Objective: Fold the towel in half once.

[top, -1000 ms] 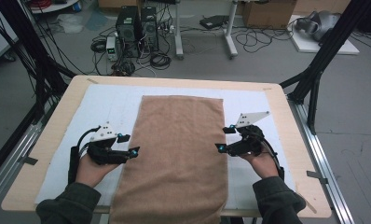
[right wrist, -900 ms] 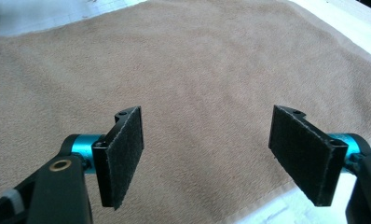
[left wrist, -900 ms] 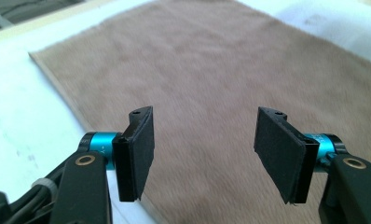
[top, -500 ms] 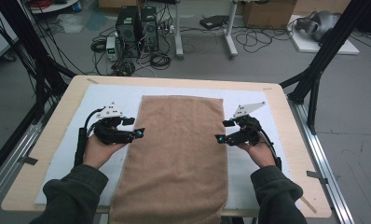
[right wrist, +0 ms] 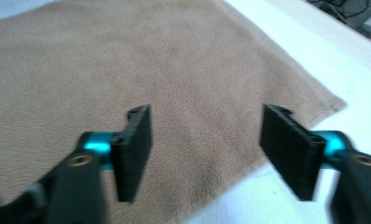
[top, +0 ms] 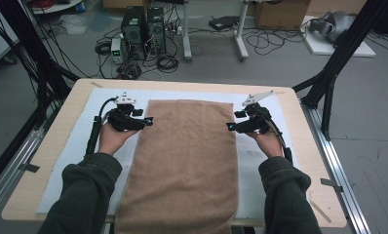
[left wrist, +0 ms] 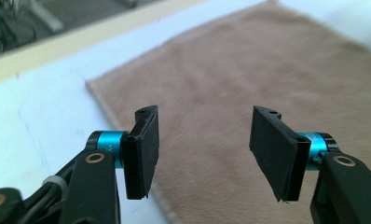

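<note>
Both grippers have just been closing, but their jaws stand apart with nothing between the pads. The left gripper point(top: 144, 121) and right gripper point(top: 232, 127) hover at the long edges of the towel point(top: 184, 161), near its far corners. It lies flat on the table point(top: 289, 105). It looks soft, light and limp; pinch it at the corners. I see no legible writing, though blur may hide some.

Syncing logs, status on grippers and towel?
Left gripper and right gripper open, jaws just closing, nothing between. Towel flat, ungripped. Nothing in the way.
</note>
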Tool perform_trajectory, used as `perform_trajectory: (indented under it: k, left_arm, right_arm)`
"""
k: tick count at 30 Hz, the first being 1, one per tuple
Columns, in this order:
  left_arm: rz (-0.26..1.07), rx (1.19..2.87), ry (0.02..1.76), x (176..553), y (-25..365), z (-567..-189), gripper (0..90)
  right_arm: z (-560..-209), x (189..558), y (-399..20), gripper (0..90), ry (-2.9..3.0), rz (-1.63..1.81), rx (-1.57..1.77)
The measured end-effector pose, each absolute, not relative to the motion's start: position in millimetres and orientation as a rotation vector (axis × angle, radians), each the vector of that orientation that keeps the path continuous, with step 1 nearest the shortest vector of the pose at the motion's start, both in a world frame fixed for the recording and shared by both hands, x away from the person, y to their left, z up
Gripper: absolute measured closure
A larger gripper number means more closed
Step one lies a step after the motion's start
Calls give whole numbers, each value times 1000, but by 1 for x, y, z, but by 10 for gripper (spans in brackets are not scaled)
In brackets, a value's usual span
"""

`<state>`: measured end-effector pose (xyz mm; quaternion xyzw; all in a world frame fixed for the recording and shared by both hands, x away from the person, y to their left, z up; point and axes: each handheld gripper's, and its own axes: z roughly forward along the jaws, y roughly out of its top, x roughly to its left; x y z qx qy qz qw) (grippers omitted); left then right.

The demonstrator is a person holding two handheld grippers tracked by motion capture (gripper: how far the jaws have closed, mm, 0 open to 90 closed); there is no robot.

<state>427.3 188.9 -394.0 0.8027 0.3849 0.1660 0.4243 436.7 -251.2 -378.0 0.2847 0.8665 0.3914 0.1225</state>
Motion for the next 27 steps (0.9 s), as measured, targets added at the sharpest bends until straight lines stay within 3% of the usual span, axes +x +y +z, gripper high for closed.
perform_trajectory:
  k: [3,7,12,15,18,21,27]
  left_arm:
    - [409,2042,982,436,186,-409,475]
    - [440,2065,1038,444,181,-426,456]
    - [433,2090,1062,450,179,-443,525]
    - [454,2089,1066,450,180,-443,618]
    - [429,2071,1102,450,180,-442,825]
    - [425,2069,1115,450,182,-439,856]
    - [461,1956,1105,451,197,-409,863]
  right_arm:
    - [-395,444,-246,409,2542,1088,824]
    - [-416,454,-245,443,2552,1035,902]
    - [-436,462,-247,495,2587,995,992]
    - [-436,463,-247,611,2581,998,1000]
    - [-436,464,-244,788,2614,1030,985]
    - [-434,464,-242,841,2644,1057,983]
    - [-399,472,-245,852,2573,1179,966]
